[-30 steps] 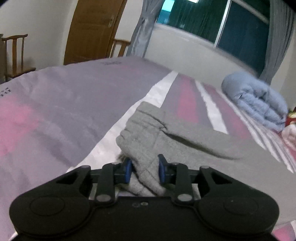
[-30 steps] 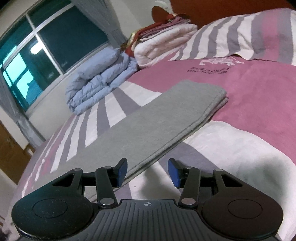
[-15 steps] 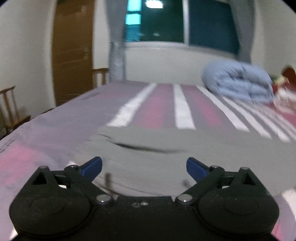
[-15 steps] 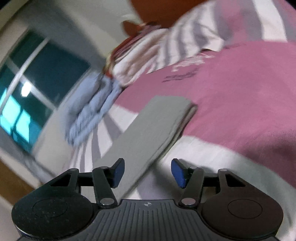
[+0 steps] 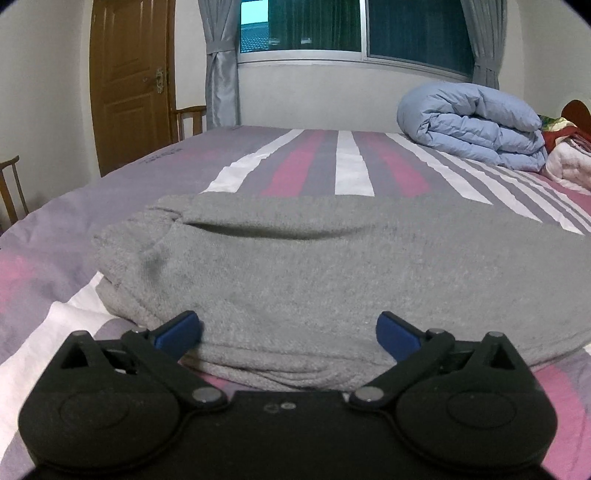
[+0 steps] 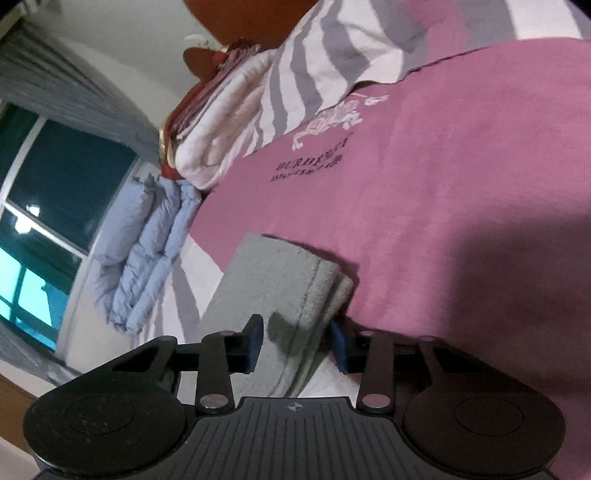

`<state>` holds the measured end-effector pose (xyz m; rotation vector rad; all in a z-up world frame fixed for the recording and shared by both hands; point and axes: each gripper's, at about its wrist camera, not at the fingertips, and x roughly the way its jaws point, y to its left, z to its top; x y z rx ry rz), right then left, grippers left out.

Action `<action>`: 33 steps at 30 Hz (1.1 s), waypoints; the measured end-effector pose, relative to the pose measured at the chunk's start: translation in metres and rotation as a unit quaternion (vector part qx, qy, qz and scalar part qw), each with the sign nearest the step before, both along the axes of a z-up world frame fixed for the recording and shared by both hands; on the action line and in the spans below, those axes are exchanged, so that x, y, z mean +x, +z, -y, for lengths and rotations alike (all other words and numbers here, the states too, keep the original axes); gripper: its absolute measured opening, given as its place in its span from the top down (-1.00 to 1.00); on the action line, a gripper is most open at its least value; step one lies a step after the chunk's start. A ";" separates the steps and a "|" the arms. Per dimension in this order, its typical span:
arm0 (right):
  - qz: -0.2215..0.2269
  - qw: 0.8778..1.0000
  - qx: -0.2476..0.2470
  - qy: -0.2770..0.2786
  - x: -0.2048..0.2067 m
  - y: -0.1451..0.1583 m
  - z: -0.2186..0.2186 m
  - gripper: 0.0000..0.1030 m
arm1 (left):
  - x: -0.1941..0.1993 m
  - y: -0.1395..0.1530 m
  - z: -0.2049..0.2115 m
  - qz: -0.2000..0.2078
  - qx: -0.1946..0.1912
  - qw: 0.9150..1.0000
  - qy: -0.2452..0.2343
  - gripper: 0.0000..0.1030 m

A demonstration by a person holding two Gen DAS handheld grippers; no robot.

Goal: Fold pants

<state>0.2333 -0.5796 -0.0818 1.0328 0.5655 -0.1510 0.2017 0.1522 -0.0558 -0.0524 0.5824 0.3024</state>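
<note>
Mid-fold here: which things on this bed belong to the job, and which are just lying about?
For the job:
- gray pants
- left claw, open at the pants' near edge
- right claw, open around the pants' end

Lying about:
- blue duvet
- white blanket stack
- striped pillow

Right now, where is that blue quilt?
The blue quilt lies rolled at the bed's far right in the left view, under the window, beside a white blanket.

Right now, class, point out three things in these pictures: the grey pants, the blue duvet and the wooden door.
grey pants [image 5: 332,266]: left wrist view, middle of the top layer.
blue duvet [image 5: 476,122]: left wrist view, centre of the folded bundle.
wooden door [image 5: 129,77]: left wrist view, on its panelled face.
</note>
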 end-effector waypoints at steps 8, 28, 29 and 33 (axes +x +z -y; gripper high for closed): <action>-0.020 0.999 -0.038 0.020 0.003 -0.005 -0.007 0.83 | 0.004 0.001 0.001 -0.001 0.002 1.000 0.001 -0.88; 0.125 0.919 -0.221 0.303 0.006 0.093 -0.236 0.46 | 0.040 0.061 -0.031 0.017 0.037 0.999 -0.006 -0.82; 0.126 0.913 -0.218 0.321 0.017 0.094 -0.262 0.46 | 0.051 0.061 -0.041 0.007 0.028 1.000 0.000 -0.82; 0.140 0.875 -0.227 0.404 0.051 0.095 -0.373 0.46 | 0.080 0.053 -0.062 -0.016 0.011 1.000 0.001 -0.81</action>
